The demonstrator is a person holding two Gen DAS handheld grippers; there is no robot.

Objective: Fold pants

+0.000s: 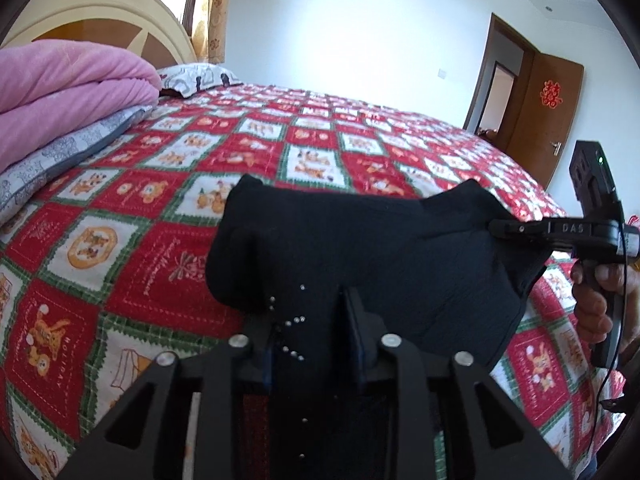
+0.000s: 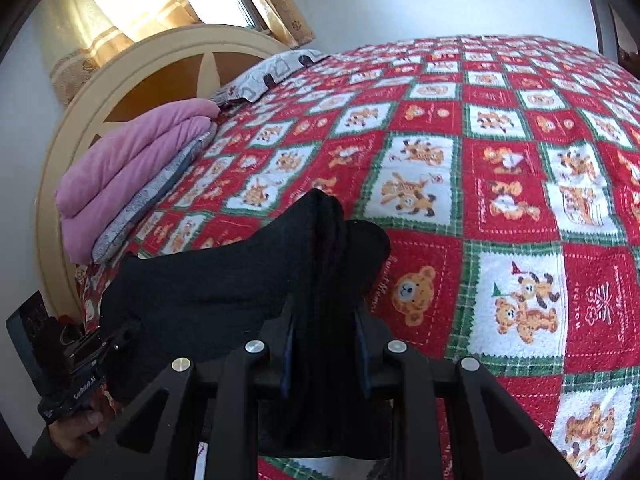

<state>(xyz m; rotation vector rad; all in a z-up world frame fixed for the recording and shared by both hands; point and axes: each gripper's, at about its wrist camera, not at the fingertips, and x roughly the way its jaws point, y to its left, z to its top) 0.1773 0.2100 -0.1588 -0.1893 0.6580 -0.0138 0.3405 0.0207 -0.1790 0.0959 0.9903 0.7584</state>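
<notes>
- Pants (image 1: 360, 248), black and bunched, hang between our two grippers above the bed (image 1: 192, 184), whose quilt of red, white and green bear squares fills both views.
- We hold one end of the pants in the left gripper (image 1: 310, 332): its jaws stand a little apart with black cloth filling the gap, and small silver studs on the fabric show just beside one finger.
- We hold the other end in the right gripper (image 2: 326, 340): its jaws are narrowly parted too, and a thick fold of the pants sits clamped between them, rising in a peak past the fingertips.
- From the left wrist view, our right hand (image 1: 596, 300) grips its handle at the right edge of the bed; from the right wrist view, our left hand (image 2: 84, 424) shows low at the bed's left edge.
- A folded pink blanket (image 2: 132, 172) lies on a grey patterned pillow (image 1: 60, 160) at the head of the bed, against the headboard (image 2: 132, 76).
- A brown door (image 1: 548, 104) stands open past the bed's far corner.
</notes>
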